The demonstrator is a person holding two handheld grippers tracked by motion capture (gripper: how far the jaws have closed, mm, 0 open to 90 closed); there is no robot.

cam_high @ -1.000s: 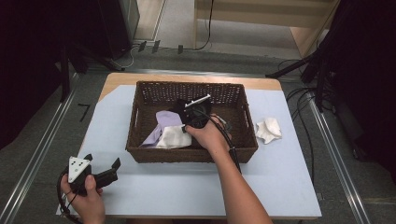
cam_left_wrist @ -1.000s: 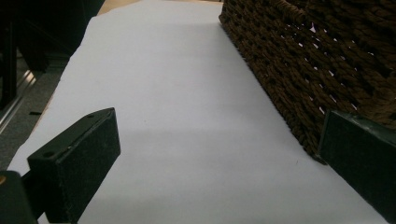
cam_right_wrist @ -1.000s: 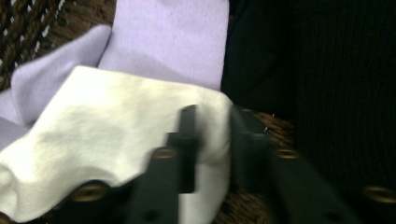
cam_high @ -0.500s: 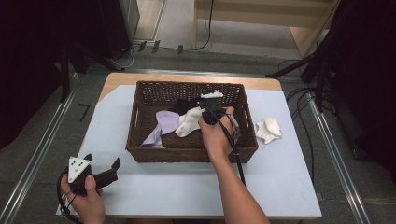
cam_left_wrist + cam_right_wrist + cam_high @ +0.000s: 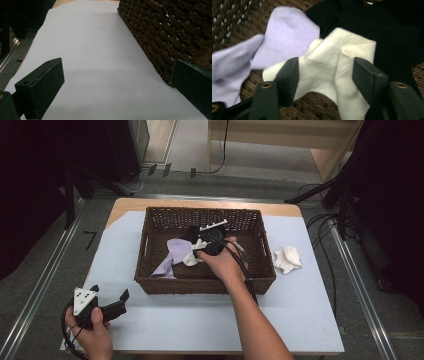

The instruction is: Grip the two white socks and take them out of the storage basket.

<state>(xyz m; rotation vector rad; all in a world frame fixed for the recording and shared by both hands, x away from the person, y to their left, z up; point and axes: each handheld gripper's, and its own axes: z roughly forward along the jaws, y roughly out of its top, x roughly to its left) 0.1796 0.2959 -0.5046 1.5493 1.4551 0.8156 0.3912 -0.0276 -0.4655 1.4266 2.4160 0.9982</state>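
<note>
Left claw: rests low on the pale surface near its front left corner, well apart from the work. The left gripper view shows its jaws spread wide with nothing between them; the right-hand jaw stands just beside the outer wall of the wicker basket. Risk: low, though any forward push could knock that jaw into the basket and shift it under the other claw.

Basket contents: a lilac sock at the left, a cream sock in the middle, a black garment behind and to the right. The three overlap.

Right claw: down inside the basket, jaws open and straddling the cream sock, which lies bunched between them. The right gripper view shows a gap on both sides, so no hold is made.

Judged hazards:
- The sock is folded double; closing may catch only the top fold, which would slip out on lifting.
- The black garment touches the sock's right edge and could be pinched with it.
- A jaw tip could snag the weave of the basket floor.

A further cream sock lies on the surface right of the basket, clear of both claws.
</note>
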